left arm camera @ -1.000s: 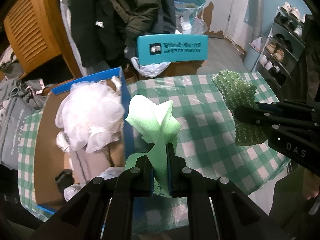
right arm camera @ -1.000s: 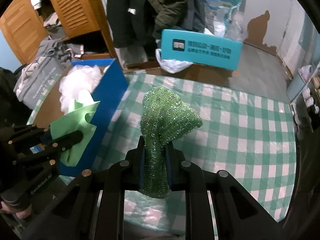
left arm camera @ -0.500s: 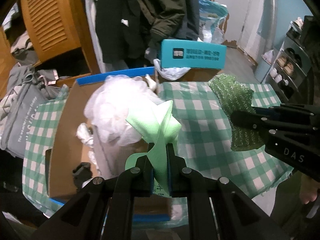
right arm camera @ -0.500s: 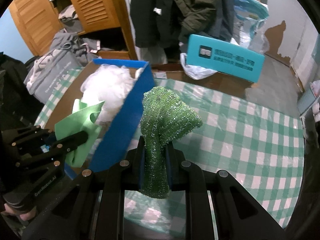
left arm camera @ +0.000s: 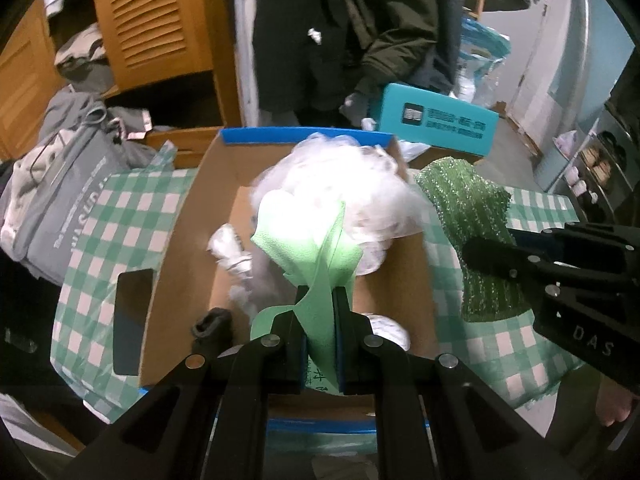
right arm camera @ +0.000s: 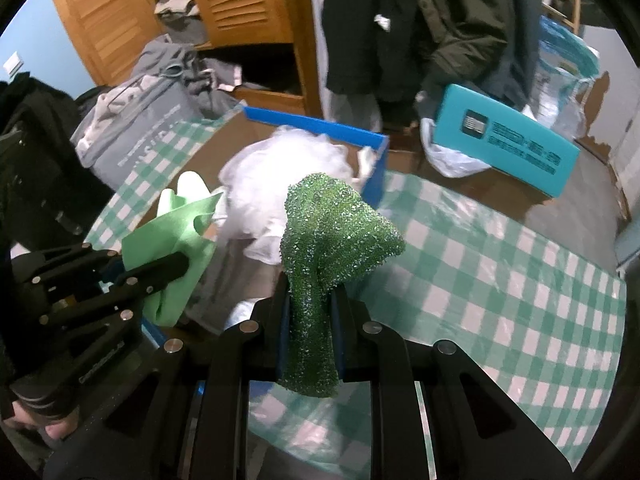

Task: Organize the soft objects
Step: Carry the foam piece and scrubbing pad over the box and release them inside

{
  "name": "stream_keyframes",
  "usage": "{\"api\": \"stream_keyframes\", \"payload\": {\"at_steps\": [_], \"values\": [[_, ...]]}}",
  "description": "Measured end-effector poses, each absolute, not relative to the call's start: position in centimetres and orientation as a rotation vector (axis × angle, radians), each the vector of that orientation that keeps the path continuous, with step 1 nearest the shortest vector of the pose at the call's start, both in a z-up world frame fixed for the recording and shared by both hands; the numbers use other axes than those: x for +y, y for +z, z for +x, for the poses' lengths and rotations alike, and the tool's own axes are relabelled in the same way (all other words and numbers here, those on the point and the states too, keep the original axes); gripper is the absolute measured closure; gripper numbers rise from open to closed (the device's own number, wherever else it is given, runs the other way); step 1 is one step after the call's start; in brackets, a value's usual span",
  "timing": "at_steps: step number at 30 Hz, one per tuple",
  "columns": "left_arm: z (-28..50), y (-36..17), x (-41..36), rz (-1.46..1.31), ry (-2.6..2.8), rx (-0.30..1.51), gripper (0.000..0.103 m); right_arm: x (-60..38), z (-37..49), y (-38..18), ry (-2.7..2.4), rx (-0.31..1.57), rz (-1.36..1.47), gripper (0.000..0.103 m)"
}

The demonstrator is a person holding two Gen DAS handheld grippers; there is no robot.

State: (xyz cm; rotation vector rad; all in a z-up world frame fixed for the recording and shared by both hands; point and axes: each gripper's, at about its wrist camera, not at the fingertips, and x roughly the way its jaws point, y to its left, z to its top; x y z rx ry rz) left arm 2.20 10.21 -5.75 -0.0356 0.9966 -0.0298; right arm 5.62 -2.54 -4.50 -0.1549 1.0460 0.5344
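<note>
My left gripper (left arm camera: 320, 312) is shut on a light green cloth (left arm camera: 308, 248) and holds it over the open cardboard box with blue edges (left arm camera: 304, 136). The cloth also shows in the right wrist view (right arm camera: 176, 232). My right gripper (right arm camera: 308, 312) is shut on a sparkly dark green scouring cloth (right arm camera: 332, 232), held above the box's right wall (right arm camera: 378, 176); it shows in the left wrist view (left arm camera: 476, 216) too. A white mesh puff (left arm camera: 340, 188) and other pale soft items lie in the box.
The table has a green-and-white checked cover (right arm camera: 500, 264). A grey bag (left arm camera: 60, 208) lies at the left. A teal box (left arm camera: 436, 124) stands behind the table. Coats hang behind, beside a wooden louvred cabinet (left arm camera: 148, 20).
Both grippers have moved left with their cloths. The left one is now over the inside of the box; the right one has come over the box's right wall.
</note>
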Motion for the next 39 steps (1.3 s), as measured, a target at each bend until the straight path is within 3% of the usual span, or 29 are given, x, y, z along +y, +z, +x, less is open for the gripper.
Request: {"api": "stream_keyframes", "payload": {"at_steps": [19, 22, 24, 25, 29, 36, 39], "values": [[3.6, -9.6, 15.8, -0.186, 0.051, 1.093, 0.089, 3.4, 6.3, -8.0, 0.623, 1.143, -0.201, 0.084], [3.5, -9.5, 16.1, -0.208, 0.063, 1.097, 0.077, 3.4, 6.4, -8.0, 0.617, 1.137, -0.200, 0.079], [3.4, -9.1, 16.2, -0.208, 0.081, 1.079, 0.055, 3.3, 6.4, -7.8, 0.619, 1.128, -0.197, 0.071], [3.2, -8.8, 16.2, -0.204, 0.087, 1.068, 0.052, 3.3, 6.4, -7.6, 0.618, 1.125, -0.194, 0.068], [2.9, -8.0, 16.4, -0.194, 0.096, 1.045, 0.048, 2.9, 6.4, -6.9, 0.611, 1.103, -0.188, 0.053], [2.1, -6.5, 16.0, -0.178, 0.096, 1.011, 0.039, 1.2, 6.3, -5.3, 0.568, 1.057, -0.180, 0.051], [1.5, -5.2, 15.3, -0.153, 0.086, 0.967, 0.025, 0.2, 6.0, -4.0, 0.540, 1.024, -0.173, 0.046]]}}
